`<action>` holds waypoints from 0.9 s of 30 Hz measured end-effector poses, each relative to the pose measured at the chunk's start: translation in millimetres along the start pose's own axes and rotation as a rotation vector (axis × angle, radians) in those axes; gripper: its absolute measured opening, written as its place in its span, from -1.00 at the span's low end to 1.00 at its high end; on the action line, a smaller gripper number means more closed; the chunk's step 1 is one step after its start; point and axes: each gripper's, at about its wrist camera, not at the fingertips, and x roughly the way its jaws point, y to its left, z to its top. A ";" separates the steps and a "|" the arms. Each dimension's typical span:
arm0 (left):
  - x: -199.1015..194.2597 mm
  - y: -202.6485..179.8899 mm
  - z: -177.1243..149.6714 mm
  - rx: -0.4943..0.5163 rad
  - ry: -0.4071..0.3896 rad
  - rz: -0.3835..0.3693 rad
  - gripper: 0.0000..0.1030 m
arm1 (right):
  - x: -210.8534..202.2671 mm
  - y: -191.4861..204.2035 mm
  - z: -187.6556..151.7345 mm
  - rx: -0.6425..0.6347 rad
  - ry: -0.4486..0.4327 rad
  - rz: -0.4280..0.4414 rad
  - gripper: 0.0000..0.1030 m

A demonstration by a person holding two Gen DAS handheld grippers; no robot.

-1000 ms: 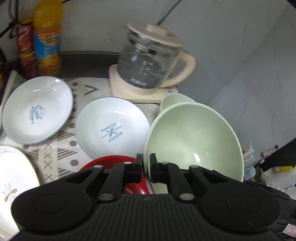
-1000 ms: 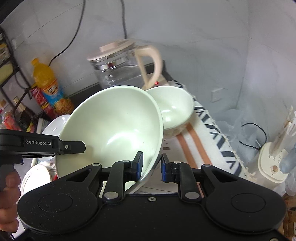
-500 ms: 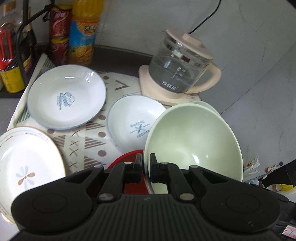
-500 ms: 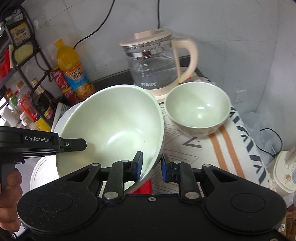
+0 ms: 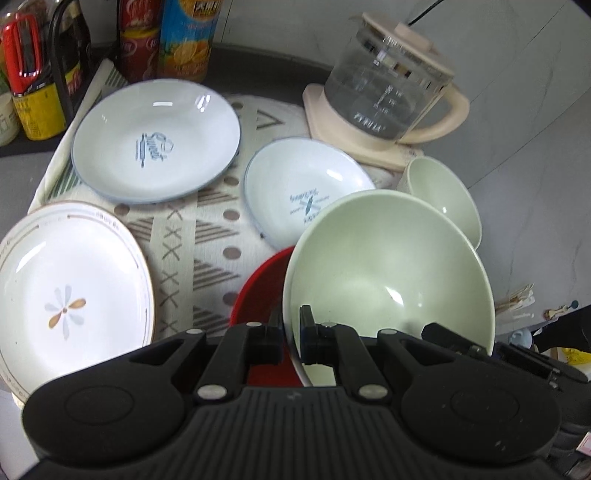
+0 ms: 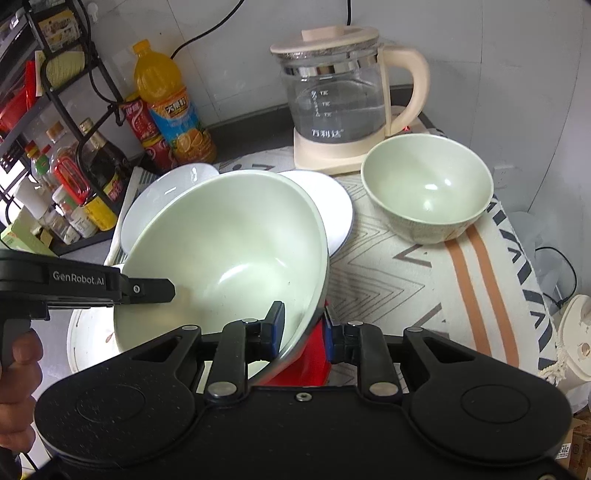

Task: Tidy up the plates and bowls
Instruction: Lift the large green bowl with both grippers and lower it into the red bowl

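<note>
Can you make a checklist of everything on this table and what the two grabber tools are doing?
Surface: patterned cloth over a dark counter.
Job's things: big green bowl, tilted, above a red dish; small green bowl; three white plates.
Clutter: glass kettle, juice bottle, sauce bottles.
Grippers: left tool shut on the big bowl's rim; right tool straddles its opposite rim.
Cables: black cable on the wall.
Surroundings: black rack, grey wall.

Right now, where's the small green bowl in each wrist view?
Left wrist: small green bowl at right of centre, behind the large green bowl, partly hidden by it.
Right wrist: upper right, standing on the patterned cloth, fully visible.
Shared landmark: glass kettle, just behind the small bowl in both.
</note>
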 end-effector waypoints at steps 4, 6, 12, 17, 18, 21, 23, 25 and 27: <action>9.8 5.1 -5.1 -0.010 0.040 0.007 -0.88 | 4.4 0.7 -2.0 -0.003 0.015 -0.006 -0.58; 14.8 8.0 -7.4 -0.018 0.057 0.015 -0.88 | 7.0 1.4 -2.9 -0.010 0.023 -0.010 -0.58; 20.5 10.5 -8.9 -0.014 0.065 0.053 -0.82 | 16.4 2.4 -5.3 -0.011 0.045 -0.015 -0.58; 16.6 12.2 -5.3 -0.016 0.052 0.042 -0.81 | 22.6 1.3 -6.0 -0.011 0.038 -0.044 -0.58; 15.5 11.7 -4.5 -0.015 0.048 0.048 -0.81 | 23.5 0.6 -5.5 -0.012 0.037 -0.046 -0.58; 11.3 10.9 -1.7 -0.011 0.038 0.063 -0.81 | 24.8 0.8 -3.3 -0.016 0.027 -0.038 -0.61; 9.1 10.9 0.8 -0.015 0.035 0.066 -0.76 | 25.7 2.0 -1.0 -0.018 0.021 -0.037 -0.64; 6.4 9.8 2.7 -0.009 0.030 0.069 -0.66 | 26.1 2.0 0.9 -0.015 0.019 -0.035 -0.64; 3.9 7.3 4.8 0.001 0.020 0.076 -0.58 | 24.3 1.2 2.9 -0.015 0.014 -0.024 -0.59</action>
